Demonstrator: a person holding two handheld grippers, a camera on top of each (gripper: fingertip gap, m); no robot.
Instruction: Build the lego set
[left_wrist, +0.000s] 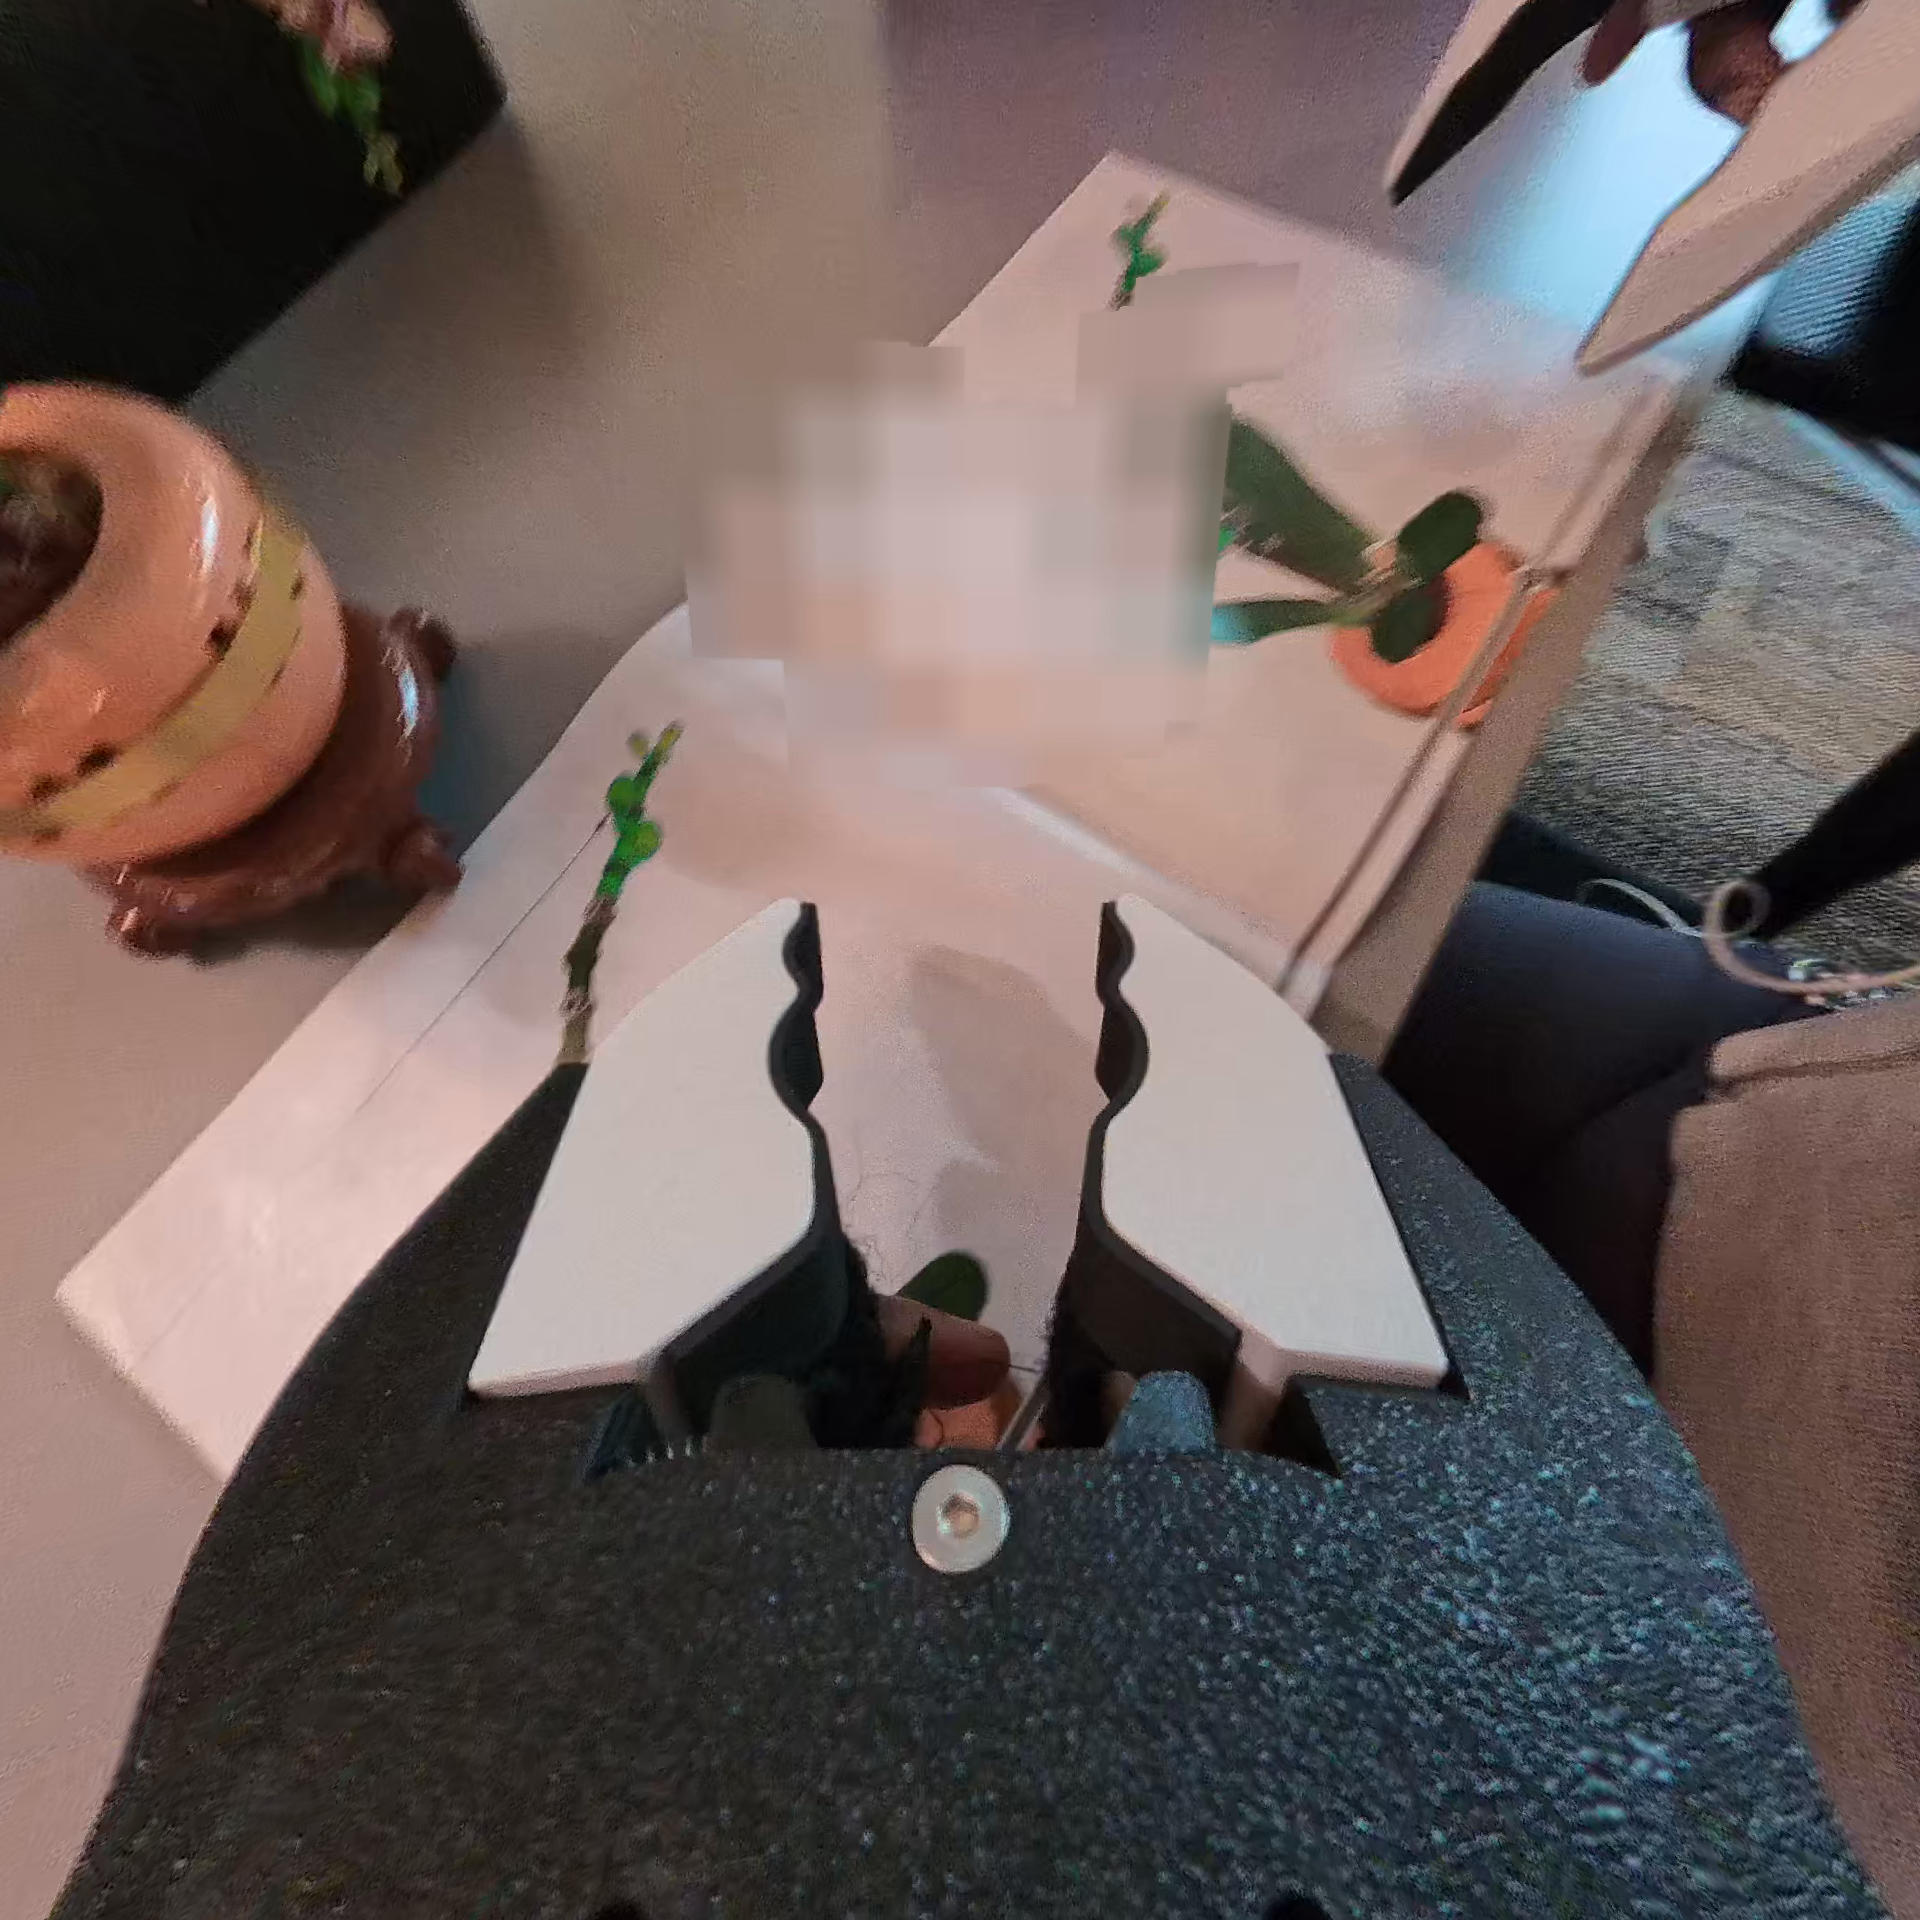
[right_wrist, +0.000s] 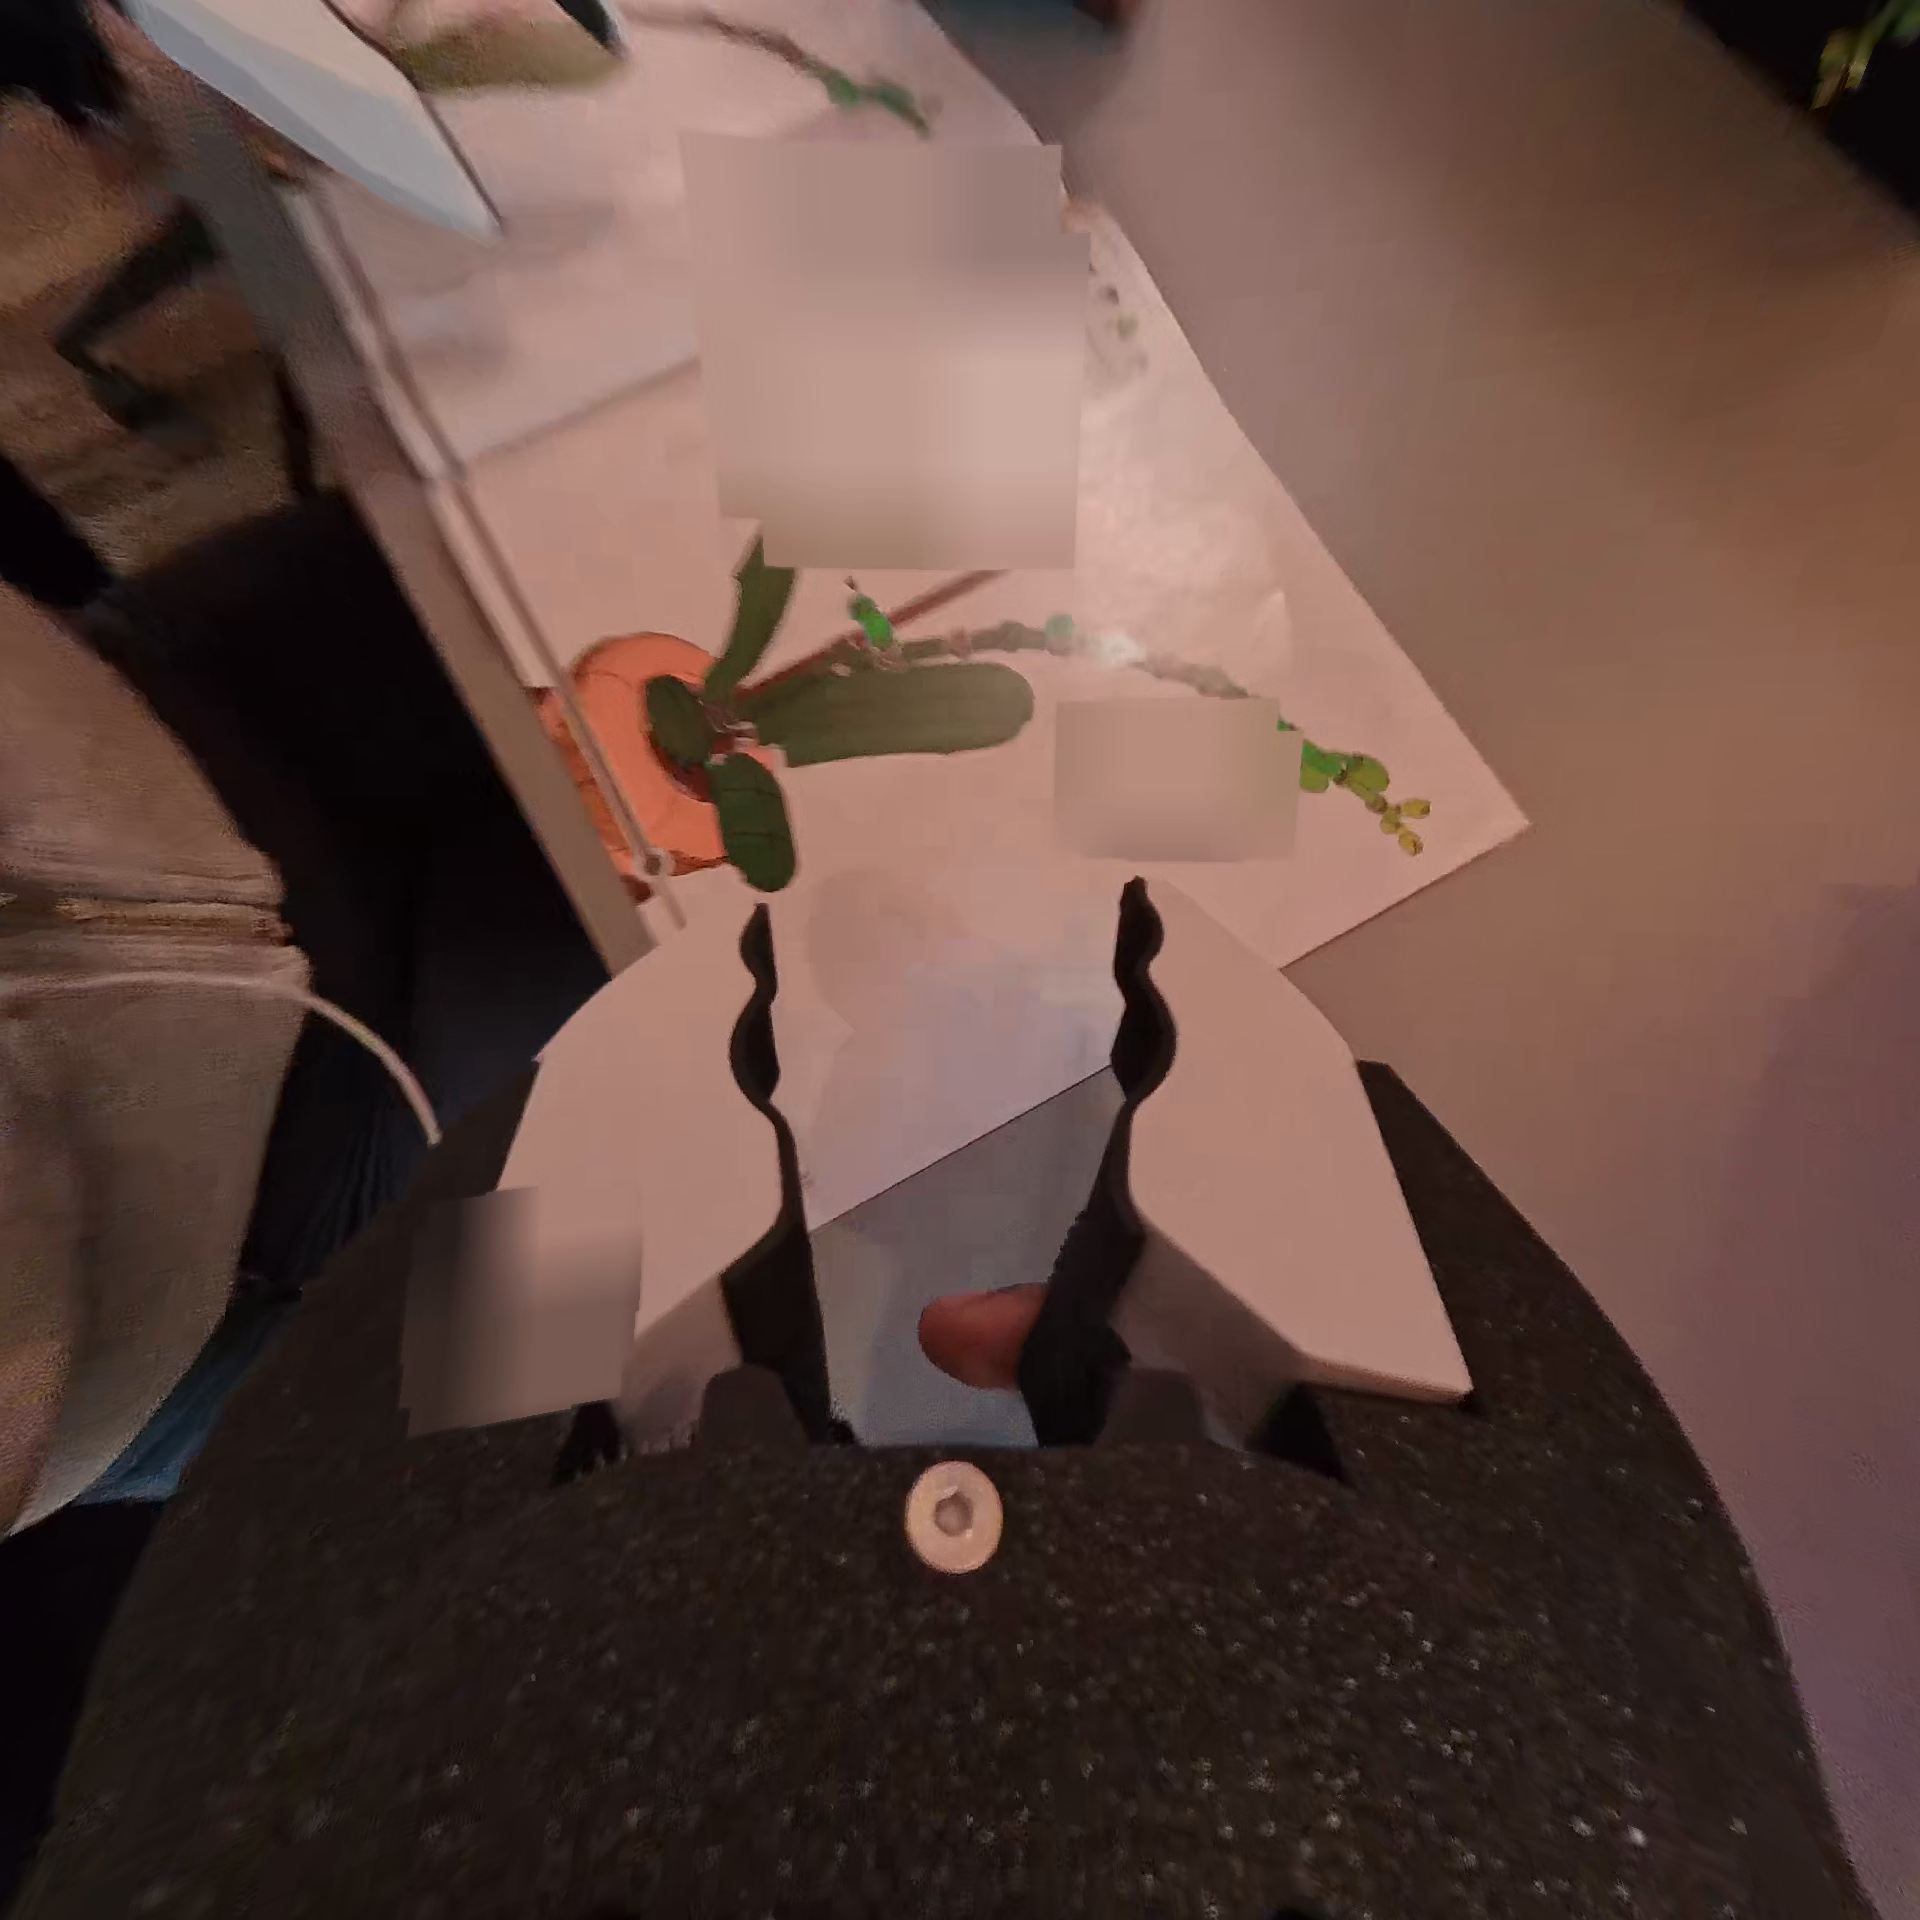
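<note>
Both grippers, left (left_wrist: 956, 914) and right (right_wrist: 945, 904), hover with jaws apart and empty over the white box (left_wrist: 312, 1195) printed with a potted plant, beside a pink pot (left_wrist: 156, 644).

White printed box flat on the table

White box (left_wrist: 1039, 894) lies flat on the pale table (left_wrist: 436, 436), its top printed with a green plant in an orange pot toward 3 o'clock in the left wrist view; its right edge hangs at the table's edge.
</note>
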